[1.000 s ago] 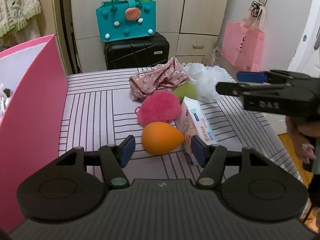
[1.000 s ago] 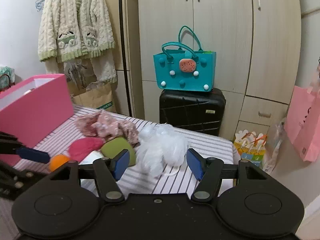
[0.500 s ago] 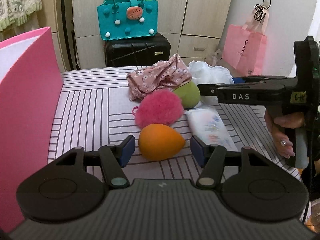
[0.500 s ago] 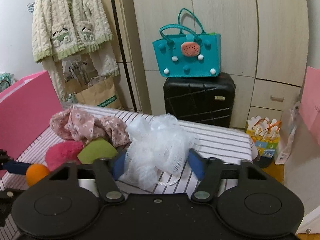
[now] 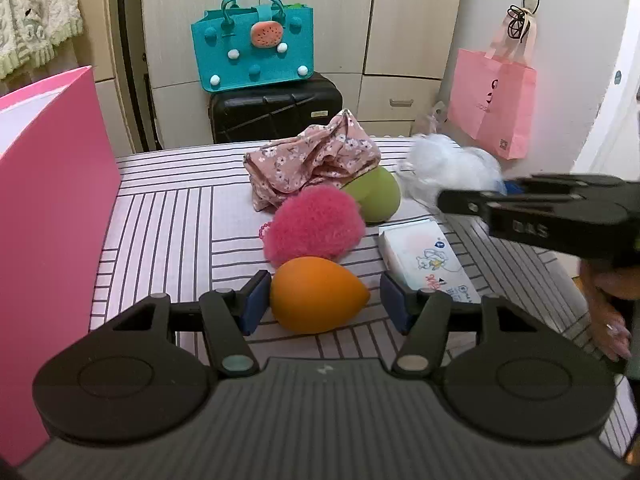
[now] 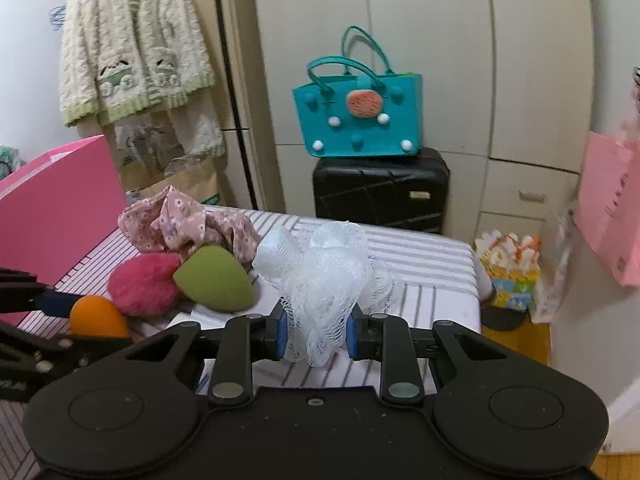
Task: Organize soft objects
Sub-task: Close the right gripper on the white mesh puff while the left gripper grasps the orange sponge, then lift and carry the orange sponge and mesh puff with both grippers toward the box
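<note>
White mesh bath pouf (image 6: 320, 276), frilly, bunched

Beige wardrobe (image 6: 400, 60), black suitcase (image 6: 380, 190), white wall (image 5: 560, 20)

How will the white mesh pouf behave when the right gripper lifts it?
The pouf is airy netting, so probably very light. The right gripper has squeezed it narrow, so it likely compresses and flops. Loose ruffles may snag or slip.

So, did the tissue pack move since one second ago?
Yes. The tissue pack, upright on edge beside the orange sponge before, now lies flat on the striped cover, further right of it.
</note>
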A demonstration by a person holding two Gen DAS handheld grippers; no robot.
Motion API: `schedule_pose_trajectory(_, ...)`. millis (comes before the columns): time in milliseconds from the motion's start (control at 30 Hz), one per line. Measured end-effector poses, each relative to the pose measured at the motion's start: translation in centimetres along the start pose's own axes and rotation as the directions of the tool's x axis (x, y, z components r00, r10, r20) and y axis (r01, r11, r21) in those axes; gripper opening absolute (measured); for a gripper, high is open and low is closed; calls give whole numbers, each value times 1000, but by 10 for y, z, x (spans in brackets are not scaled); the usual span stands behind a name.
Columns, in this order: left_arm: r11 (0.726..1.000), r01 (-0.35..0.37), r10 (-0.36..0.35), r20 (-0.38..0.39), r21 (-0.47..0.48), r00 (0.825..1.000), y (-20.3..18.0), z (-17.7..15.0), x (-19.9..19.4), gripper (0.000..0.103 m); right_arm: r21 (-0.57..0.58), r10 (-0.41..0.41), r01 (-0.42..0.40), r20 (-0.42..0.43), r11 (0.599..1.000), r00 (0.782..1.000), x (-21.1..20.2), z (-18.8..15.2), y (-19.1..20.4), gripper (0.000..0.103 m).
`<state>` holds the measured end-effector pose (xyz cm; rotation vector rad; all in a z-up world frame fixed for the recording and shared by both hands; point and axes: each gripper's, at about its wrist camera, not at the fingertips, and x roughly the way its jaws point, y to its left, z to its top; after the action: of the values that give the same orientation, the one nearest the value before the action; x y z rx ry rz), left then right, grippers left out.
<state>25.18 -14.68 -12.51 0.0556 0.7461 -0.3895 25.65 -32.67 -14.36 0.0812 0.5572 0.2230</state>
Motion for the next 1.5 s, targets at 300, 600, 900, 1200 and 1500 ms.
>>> schedule_pose_trajectory(300,998,-44,44,9,34,999,-5,-4,3,50,109,-38,38,0,993,999,-36,-28,2,31)
schedule_pose_trajectory(600,1000,2,-2,-28,4,1000,-1,-6,-8,46,113,-46,49,-31,992,998,-58,-45,21,31)
schedule_pose_trajectory(900,999,44,-44,-58,8,997,2,-15,-37,46,116,-51,57,-54,992,997,-82,-59,41,31)
schedule_pose_trajectory(1200,991,135,-131,-166,11,977,9,-19,-65,46,125,-22,34,-100,992,995,-107,-68,57,31)
schedule_pose_trajectory(1500,975,220,-201,-288,32,936,16,-22,-84,46,100,52,-36,-168,994,984,-123,-69,73,31)
